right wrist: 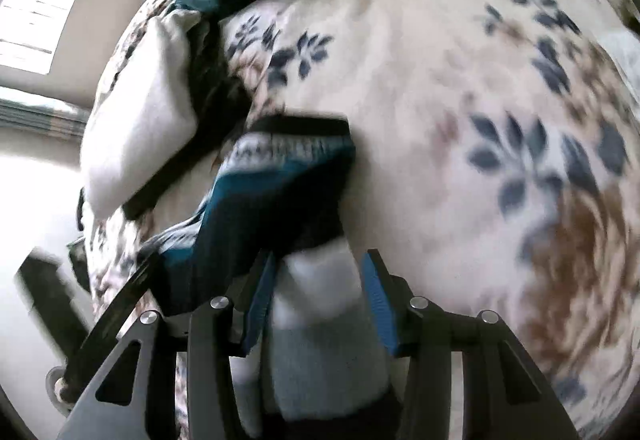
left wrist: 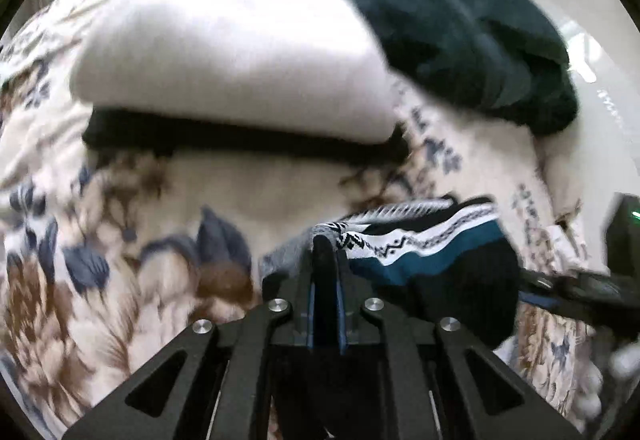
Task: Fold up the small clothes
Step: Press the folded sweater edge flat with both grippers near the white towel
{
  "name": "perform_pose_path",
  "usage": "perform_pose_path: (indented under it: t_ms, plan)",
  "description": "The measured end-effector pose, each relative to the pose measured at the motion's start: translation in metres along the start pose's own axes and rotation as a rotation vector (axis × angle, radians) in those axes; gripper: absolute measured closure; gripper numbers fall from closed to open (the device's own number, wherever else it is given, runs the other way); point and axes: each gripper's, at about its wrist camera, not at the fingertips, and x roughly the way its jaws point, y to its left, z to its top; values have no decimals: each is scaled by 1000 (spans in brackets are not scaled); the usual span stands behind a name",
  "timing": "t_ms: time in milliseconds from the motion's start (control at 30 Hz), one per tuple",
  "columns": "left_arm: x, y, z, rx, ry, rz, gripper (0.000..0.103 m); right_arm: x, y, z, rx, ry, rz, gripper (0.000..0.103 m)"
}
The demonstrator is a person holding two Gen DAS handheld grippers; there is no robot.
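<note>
1. Both views are blurred, so fine detail is hard to read.
2. The left tongs [left wrist: 325,252] have their jaws drawn tight together, with the edge of a patterned sock [left wrist: 424,252] caught at the tips.
3. In the left wrist view the sock spreads out to the right of those tips: a black body, a teal band and a white band with a black geometric pattern.
4. The sock hangs just over the floral bedspread [left wrist: 120,240], cream with blue and brown leaves.
5. The right tongs [right wrist: 320,268] stand at a middling width, and the sock's pale grey-white part [right wrist: 320,320] fills the gap between the blue pads [right wrist: 378,304].
6. That pale part touches the left pad; whether the right pad presses on it I cannot tell.
7. In the right wrist view the dark and teal length of the sock [right wrist: 276,196] runs up and away from the tips, above the bedspread [right wrist: 460,80].
8. A folded white cloth [left wrist: 224,52] lies farther off on the bed, with a black piece [left wrist: 240,138] under its near edge.
9. A dark teal garment [left wrist: 460,28] lies crumpled beside the white cloth, overlapping its right corner.
10. The right tongs show at the right edge of the left wrist view, near the sock.
</note>
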Motion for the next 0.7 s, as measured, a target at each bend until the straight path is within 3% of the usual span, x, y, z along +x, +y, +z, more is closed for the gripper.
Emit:
perform_pose_path:
  t_ms: [200,300,400,433,533,633,700]
  plan:
    - [11,27,26,-64,-17,-3,97,26,-8,41,103,38,39,55]
    - [31,50,28,-145,17,10,97,27,-11,34,120,54,70,55]
    - [42,53,23,-151,36,7,97,33,-9,19,77,156,120,57]
    - [41,53,21,-144,36,7,97,34,-9,11,59,188,135,83]
    - [45,56,22,-146,51,-8,97,28,-9,6,22,114,30,87]
    - [60,61,25,-138,84,5,97,22,-30,11,136,44,-15,94]
    - [64,64,27,-134,106,-2,97,27,-35,13,154,71,-21,94]
